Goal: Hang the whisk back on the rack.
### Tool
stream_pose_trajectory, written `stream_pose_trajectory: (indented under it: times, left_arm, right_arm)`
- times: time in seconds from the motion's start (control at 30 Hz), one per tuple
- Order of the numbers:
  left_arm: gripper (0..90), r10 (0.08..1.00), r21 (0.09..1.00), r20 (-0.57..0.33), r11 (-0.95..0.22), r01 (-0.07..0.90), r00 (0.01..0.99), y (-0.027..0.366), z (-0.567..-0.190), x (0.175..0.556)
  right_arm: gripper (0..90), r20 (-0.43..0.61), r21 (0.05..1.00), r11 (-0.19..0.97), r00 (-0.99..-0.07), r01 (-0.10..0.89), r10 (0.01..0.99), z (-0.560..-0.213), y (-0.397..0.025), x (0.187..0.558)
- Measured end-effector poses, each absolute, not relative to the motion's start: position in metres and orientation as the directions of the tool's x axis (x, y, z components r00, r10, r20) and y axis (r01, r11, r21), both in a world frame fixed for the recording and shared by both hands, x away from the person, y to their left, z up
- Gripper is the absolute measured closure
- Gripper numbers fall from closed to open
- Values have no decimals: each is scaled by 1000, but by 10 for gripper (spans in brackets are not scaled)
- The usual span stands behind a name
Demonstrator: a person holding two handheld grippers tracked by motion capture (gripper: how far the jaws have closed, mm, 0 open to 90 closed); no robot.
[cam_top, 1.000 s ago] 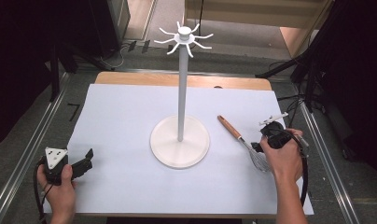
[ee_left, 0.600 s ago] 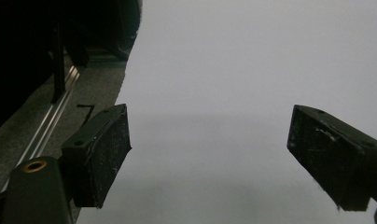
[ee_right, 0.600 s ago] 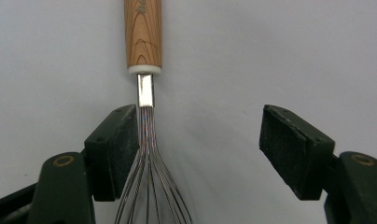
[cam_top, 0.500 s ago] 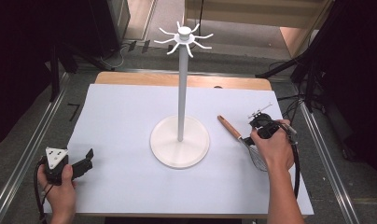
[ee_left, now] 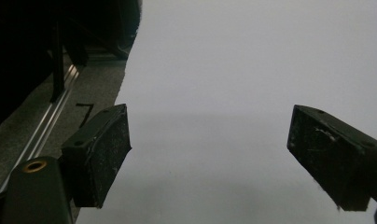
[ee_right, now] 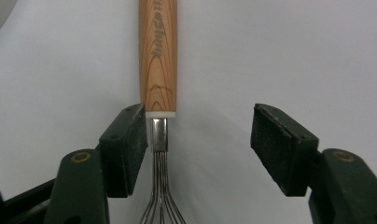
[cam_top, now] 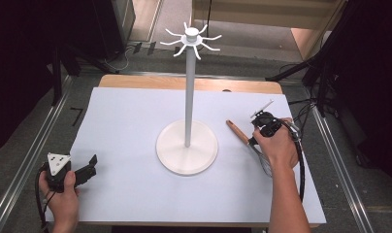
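A whisk with a wooden handle (cam_top: pixel 238 132) (ee_right: pixel 157 56) and steel wires (ee_right: pixel 159 200) lies flat on the white table cover, right of the stand. My right gripper (cam_top: pixel 254 141) (ee_right: pixel 198 144) is open and lowered over it, its jaws straddling the metal neck where handle meets wires; the neck sits close to the left jaw. A tall white stand (cam_top: pixel 188 87) with hook arms at its top rises from a round base (cam_top: pixel 187 147) mid-table. My left gripper (cam_top: pixel 89 166) (ee_left: pixel 210 154) rests open at the near left corner, nothing between its jaws.
The white cover (cam_top: pixel 131 126) spans the table, with a wooden strip (cam_top: pixel 150 81) along its far edge. Metal rails (cam_top: pixel 26 160) run down both sides. Dark equipment and cables (cam_top: pixel 305 104) stand beyond the right edge.
My right gripper has moved forward and left along the whisk, from over the wires to the neck by the handle. The left gripper has stayed put.
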State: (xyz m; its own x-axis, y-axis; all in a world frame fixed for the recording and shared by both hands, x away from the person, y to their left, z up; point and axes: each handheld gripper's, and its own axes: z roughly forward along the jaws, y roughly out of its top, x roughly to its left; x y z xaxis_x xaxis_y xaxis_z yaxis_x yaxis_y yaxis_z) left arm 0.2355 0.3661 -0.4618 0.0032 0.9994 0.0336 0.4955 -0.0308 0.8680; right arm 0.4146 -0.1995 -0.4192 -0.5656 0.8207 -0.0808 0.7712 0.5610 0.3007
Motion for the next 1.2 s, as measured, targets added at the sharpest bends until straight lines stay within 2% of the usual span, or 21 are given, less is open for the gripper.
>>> stream_pose_trajectory:
  times: [0.43,1.2]
  left_arm:
    - [140,1000,868,31,-29,496,5,367,-462,235]
    - [140,1000,868,29,-28,496,5,367,-462,236]
  right_arm:
    - [518,-27,258,576,-591,775,807,-430,-185,429]
    - [684,12,215,585,-601,782,799,-445,-172,439]
